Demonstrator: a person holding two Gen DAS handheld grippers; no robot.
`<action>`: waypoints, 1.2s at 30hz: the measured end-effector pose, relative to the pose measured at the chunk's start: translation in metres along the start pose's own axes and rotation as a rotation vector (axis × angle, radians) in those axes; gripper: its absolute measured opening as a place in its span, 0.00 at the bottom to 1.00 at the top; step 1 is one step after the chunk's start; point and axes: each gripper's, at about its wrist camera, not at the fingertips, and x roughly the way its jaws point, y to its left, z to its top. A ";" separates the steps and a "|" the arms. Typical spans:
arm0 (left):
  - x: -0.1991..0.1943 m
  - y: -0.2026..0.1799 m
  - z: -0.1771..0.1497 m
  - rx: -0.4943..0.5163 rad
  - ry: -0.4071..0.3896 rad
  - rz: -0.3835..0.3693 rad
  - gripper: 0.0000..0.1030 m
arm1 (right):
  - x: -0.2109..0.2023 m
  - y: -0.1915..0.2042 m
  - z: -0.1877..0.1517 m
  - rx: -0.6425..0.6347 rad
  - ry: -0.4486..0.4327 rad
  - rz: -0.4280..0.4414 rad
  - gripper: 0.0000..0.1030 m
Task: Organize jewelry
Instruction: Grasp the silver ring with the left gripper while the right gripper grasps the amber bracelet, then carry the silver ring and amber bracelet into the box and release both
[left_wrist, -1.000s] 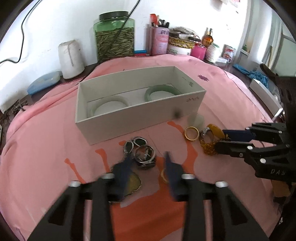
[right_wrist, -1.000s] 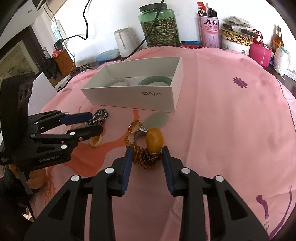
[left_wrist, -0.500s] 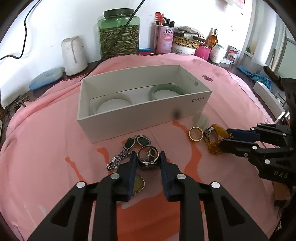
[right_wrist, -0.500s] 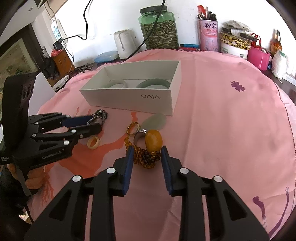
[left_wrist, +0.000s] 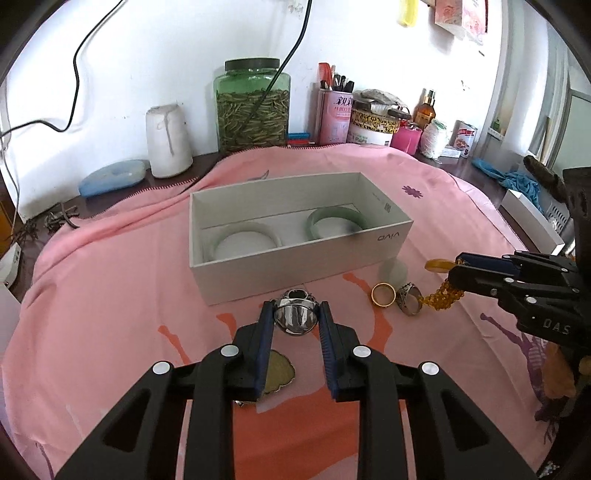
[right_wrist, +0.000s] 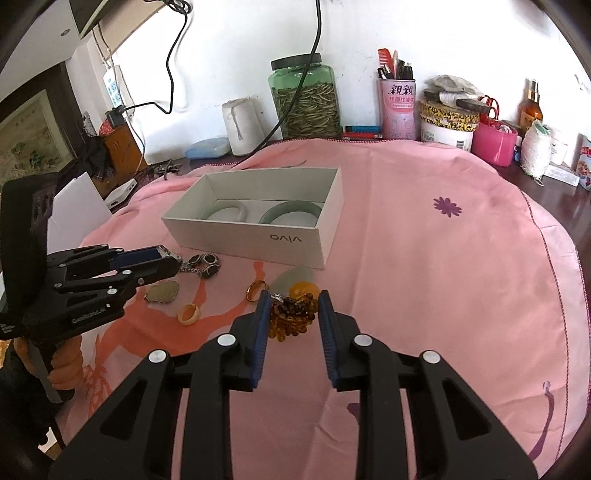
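Silver ring (left_wrist: 295, 318) between left fingers (left_wrist: 265, 332), hidden from right wrist.

Left gripper (left_wrist: 294, 322) pitched downward near the white box (left_wrist: 295, 258), fingers clamped on a silver ring (left_wrist: 295, 320). Right gripper (right_wrist: 291, 310) likewise angled down beside that box, fingers just closing, pinching an amber bead strand (right_wrist: 293, 318).

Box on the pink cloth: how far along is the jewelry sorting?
Done: two jade bangles lie in the box. In hand: the left gripper pinches a silver ring; the right gripper, jaws just closing, clamps an amber bead strand. Left on the cloth: gold ring, silver ring, dark-stone chain, pendant, pale ring.
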 end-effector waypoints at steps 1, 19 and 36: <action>0.000 0.000 0.000 0.002 0.002 0.001 0.24 | 0.003 0.000 -0.001 0.000 0.011 -0.006 0.24; 0.000 -0.001 -0.003 -0.002 -0.013 0.077 0.24 | -0.001 0.005 -0.002 -0.023 -0.032 -0.061 0.24; -0.052 -0.004 0.070 -0.064 -0.198 0.135 0.24 | -0.046 0.039 0.082 -0.054 -0.240 -0.063 0.24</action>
